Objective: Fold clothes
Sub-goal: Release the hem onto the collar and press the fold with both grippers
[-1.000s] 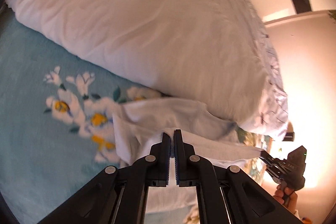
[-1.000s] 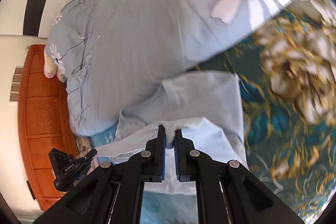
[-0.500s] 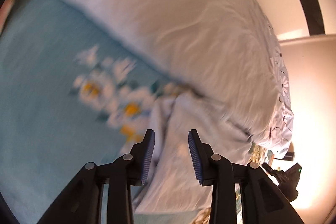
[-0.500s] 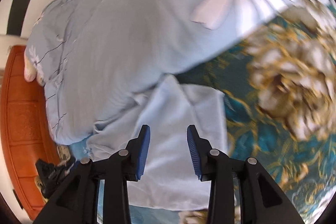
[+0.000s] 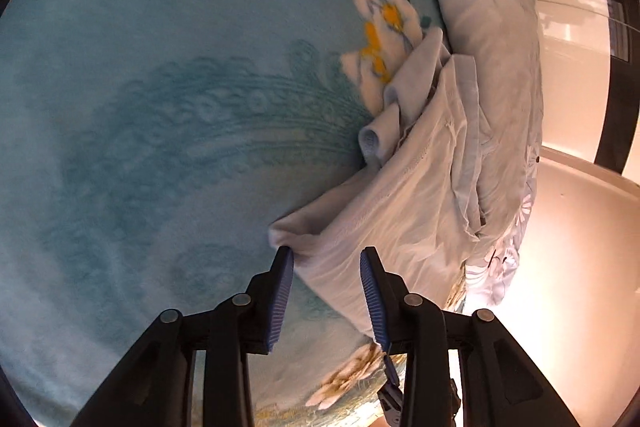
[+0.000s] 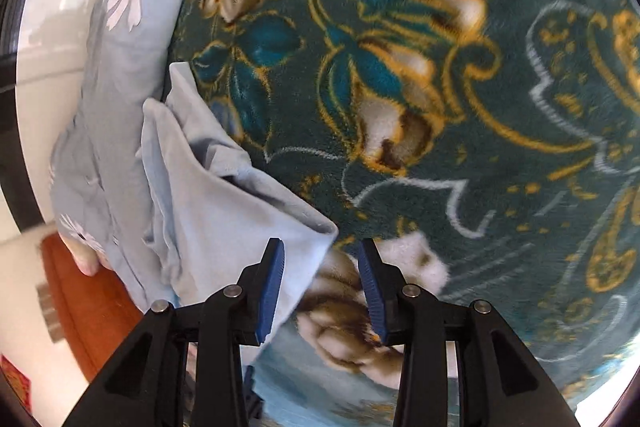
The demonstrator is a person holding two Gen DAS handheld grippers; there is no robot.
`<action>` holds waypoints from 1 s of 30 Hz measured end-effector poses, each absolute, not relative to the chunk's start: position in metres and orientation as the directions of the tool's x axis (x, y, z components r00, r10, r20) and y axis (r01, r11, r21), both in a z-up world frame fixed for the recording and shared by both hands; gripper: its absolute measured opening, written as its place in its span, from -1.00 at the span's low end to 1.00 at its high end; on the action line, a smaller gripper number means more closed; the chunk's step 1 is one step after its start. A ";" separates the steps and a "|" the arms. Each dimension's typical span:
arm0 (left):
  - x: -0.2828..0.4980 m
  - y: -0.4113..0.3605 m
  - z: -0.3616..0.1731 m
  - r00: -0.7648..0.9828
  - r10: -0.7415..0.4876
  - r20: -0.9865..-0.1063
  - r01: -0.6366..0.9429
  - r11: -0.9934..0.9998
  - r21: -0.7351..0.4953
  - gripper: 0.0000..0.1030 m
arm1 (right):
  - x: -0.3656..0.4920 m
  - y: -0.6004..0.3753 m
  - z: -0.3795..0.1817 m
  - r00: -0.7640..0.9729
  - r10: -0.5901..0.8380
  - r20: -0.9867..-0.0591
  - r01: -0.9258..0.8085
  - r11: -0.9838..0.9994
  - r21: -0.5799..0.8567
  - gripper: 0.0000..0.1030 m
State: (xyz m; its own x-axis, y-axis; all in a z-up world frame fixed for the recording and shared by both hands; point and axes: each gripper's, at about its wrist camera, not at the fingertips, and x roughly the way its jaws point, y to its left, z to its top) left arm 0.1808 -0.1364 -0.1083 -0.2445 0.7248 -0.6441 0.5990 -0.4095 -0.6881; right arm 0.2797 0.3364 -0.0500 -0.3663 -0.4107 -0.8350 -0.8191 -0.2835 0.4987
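We see a garment (image 5: 404, 195) of thin, matt, creased pale cloth; a fuzzy plush blanket (image 6: 460, 115); a smooth, lightly wrinkled cotton-like duvet (image 5: 492, 27). The gripper fingers (image 5: 240, 331) look like matt black plastic with ribbed blue pads (image 6: 272, 287) and metal rivets. At the near left, glossy orange wood (image 6: 92, 299).

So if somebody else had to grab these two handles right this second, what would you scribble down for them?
Left tool: open, holding nothing, a corner of the pale blue garment between its fingers.
Right tool: open, holding nothing, the garment's other corner at its left finger.
Garment: lies folded over on the teal floral blanket, against the flowered duvet.
Done: one fold laid down.
Left: probably grip the corners again, fold further and smooth the bunched part.
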 end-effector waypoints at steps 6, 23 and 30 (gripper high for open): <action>0.187 -0.134 -0.115 -0.302 0.713 -0.633 0.617 -0.359 -0.700 -0.34 | 0.273 0.334 -0.060 -0.448 -0.425 -0.786 -0.800 -0.201 0.565 -0.20; 0.236 -0.156 -0.033 -0.287 0.617 -0.733 0.564 -0.510 -0.650 -0.93 | 0.291 0.328 -0.011 -0.464 -0.418 -0.781 -0.757 -0.271 0.595 -0.88; 0.331 -0.164 -0.030 -0.201 0.596 -0.778 0.548 -0.590 -0.593 -0.93 | 0.357 0.318 0.012 -0.418 -0.441 -0.795 -0.768 -0.297 0.568 -0.88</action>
State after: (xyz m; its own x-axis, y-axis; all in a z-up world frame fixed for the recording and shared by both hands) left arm 0.3309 -0.1640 -0.0300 -0.2008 0.5957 -0.7777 0.5479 -0.5898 -0.5932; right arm 0.3573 0.3184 0.0123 -0.4176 -0.4407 -0.7946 -0.7676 -0.2968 0.5680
